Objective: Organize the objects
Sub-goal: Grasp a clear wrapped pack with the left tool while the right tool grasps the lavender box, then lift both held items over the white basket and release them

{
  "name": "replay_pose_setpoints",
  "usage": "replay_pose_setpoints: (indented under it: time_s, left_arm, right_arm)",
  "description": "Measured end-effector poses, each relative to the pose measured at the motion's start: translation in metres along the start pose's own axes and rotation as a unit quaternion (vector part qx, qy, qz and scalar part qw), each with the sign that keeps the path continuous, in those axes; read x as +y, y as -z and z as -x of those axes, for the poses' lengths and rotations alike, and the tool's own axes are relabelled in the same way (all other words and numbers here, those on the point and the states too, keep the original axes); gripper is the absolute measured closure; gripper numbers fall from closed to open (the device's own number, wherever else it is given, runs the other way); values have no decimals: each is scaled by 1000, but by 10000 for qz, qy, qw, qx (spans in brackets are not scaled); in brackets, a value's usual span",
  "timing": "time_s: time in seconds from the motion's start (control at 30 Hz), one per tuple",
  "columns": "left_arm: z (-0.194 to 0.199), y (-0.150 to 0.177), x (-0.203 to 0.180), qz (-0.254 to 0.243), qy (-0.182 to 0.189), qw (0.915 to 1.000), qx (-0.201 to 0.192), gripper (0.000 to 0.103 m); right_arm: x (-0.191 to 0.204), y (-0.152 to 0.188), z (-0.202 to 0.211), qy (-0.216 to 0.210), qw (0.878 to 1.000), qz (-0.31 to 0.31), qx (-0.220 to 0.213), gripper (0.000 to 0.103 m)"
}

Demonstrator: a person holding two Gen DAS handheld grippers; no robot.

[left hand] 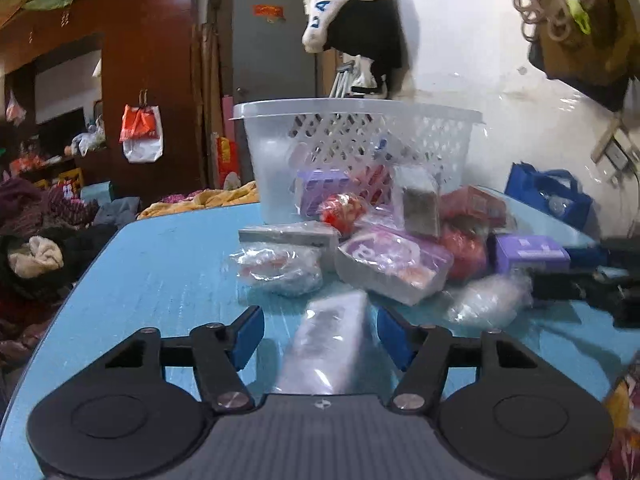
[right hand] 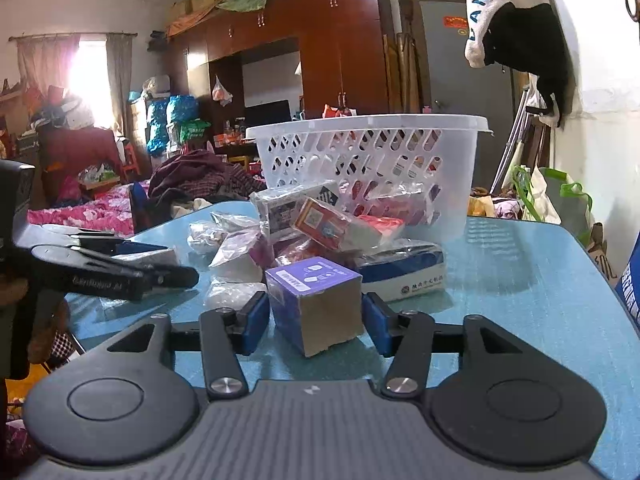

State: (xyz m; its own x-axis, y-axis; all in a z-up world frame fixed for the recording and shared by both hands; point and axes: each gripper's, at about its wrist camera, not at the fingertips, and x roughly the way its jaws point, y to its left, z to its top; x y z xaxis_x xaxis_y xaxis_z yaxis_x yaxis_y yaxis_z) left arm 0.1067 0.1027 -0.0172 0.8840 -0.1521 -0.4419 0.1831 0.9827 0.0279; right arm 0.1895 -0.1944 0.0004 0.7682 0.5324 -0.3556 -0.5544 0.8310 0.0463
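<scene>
A white lattice basket [left hand: 360, 136] [right hand: 360, 168] stands at the back of the blue table [left hand: 160, 272] [right hand: 520, 280]. A heap of wrapped packets and small boxes [left hand: 392, 248] [right hand: 320, 224] lies in front of it. My left gripper [left hand: 320, 336] [right hand: 160, 258] is open around a blurred clear-wrapped packet [left hand: 328, 340]. Bare table shows between that packet and the left pad. My right gripper [right hand: 316, 320] is shut on a purple box [right hand: 316, 300] that tilts between its blue pads, both of which touch its sides. In the left wrist view the right gripper shows only as a dark shape at the right edge.
A blue-and-white packet [right hand: 404, 276] lies just behind the purple box. A second purple box [left hand: 528, 252] rests at the heap's right. Clothes pile up on a bed left of the table [left hand: 36, 256]. A blue bag [left hand: 548, 196] sits by the wall. A garment hangs above the basket [right hand: 516, 12].
</scene>
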Motion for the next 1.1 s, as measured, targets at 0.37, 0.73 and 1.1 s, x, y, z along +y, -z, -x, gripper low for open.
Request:
replay_pose_setpoints:
  time_s: [0.37,0.73,1.1]
  left_arm:
    - [34,13,-11,-420,197,9987,-229,59]
    - [49,6,1,98,271,9958,-866,60]
    - [-7,-125,19,892,411,9844,-1458,60]
  right_arm:
    - [-2,0,0,85,10000,28,-10,50]
    - [-6,-5,23,163,9983,-79,-552,52]
    - [-39,-135,-8,508,9897,31,-1340,53]
